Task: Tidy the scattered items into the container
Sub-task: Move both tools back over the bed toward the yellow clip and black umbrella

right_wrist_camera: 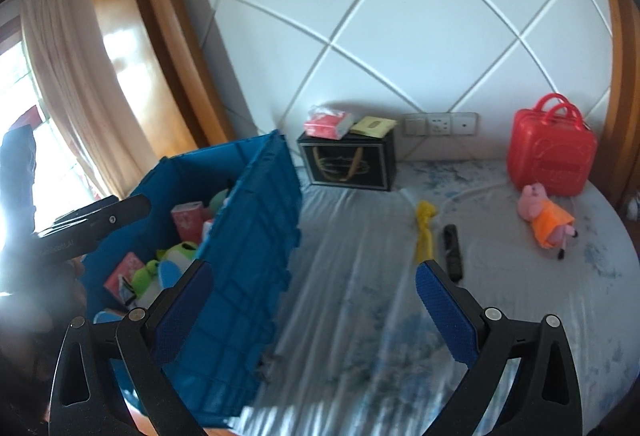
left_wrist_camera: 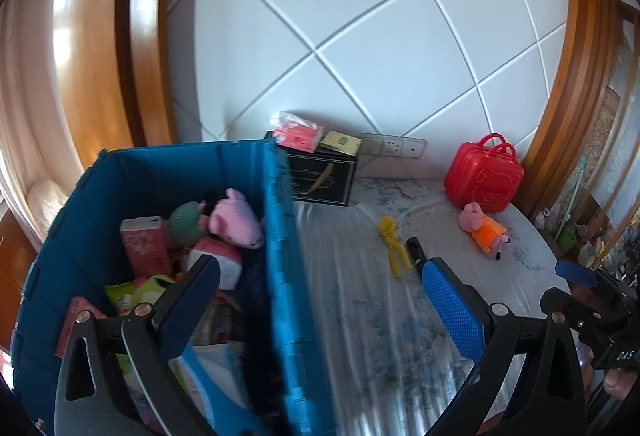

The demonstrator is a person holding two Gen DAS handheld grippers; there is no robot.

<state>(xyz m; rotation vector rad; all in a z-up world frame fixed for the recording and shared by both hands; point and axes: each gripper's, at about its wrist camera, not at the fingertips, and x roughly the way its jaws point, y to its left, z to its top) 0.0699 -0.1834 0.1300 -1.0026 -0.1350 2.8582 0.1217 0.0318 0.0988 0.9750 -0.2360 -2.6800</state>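
Note:
A blue plastic crate [left_wrist_camera: 280,236] [right_wrist_camera: 256,236] stands on the bed at the left, filled with plush toys and tissue packs. On the sheet to its right lie a yellow clip toy [left_wrist_camera: 394,244] [right_wrist_camera: 425,232], a black remote [right_wrist_camera: 453,252] [left_wrist_camera: 414,248] and a pink pig doll in an orange dress [left_wrist_camera: 482,226] [right_wrist_camera: 546,216]. My left gripper [left_wrist_camera: 320,300] is open and empty, straddling the crate's right wall. My right gripper [right_wrist_camera: 314,300] is open and empty, above the sheet beside the crate; it also shows at the right edge of the left wrist view [left_wrist_camera: 576,276].
A red toy suitcase [left_wrist_camera: 484,176] [right_wrist_camera: 550,152] stands by the headboard at the back right. A black box [left_wrist_camera: 320,176] [right_wrist_camera: 348,164] behind the crate carries a red tissue pack [right_wrist_camera: 328,124] and a yellow packet [right_wrist_camera: 372,126]. Wall sockets [right_wrist_camera: 440,124] sit behind.

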